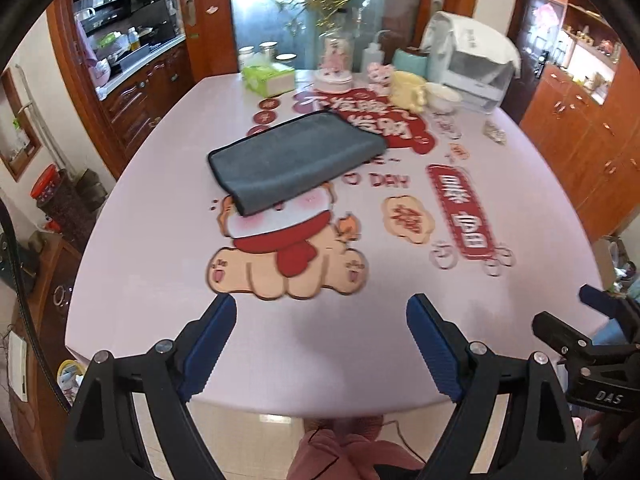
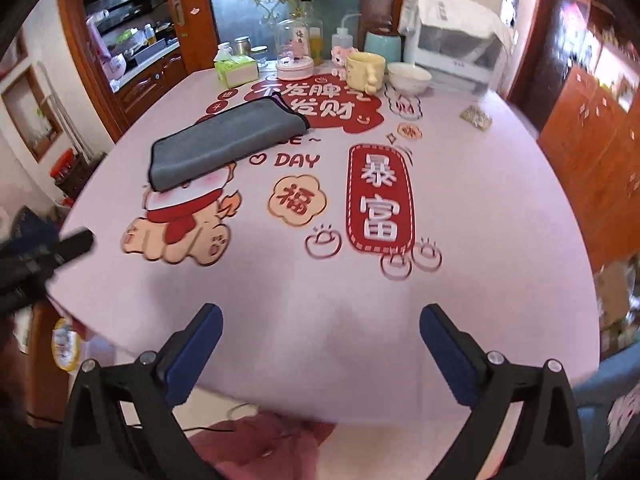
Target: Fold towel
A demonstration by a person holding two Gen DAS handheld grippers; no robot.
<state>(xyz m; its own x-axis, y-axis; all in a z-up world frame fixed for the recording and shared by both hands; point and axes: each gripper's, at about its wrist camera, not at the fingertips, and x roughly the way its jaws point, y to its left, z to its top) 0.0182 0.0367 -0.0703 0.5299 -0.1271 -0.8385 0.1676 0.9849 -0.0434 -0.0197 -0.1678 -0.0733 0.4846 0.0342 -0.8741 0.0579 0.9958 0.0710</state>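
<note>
A grey towel (image 1: 292,160) lies folded flat on the pink table (image 1: 160,280), partly over a cartoon print. It also shows in the right wrist view (image 2: 224,144), left of centre. My left gripper (image 1: 320,312) is open and empty above the table's near edge, well short of the towel. My right gripper (image 2: 320,320) is open and empty, also near the front edge. The right gripper shows at the lower right of the left wrist view (image 1: 600,320). The left gripper shows blurred at the left edge of the right wrist view (image 2: 48,252).
At the table's far end stand a green tissue box (image 1: 268,78), a glass dome ornament (image 2: 296,52), a yellow mug (image 2: 366,70), a white bowl (image 2: 410,76) and a covered white appliance (image 2: 452,48). Wooden cabinets (image 1: 580,128) flank both sides.
</note>
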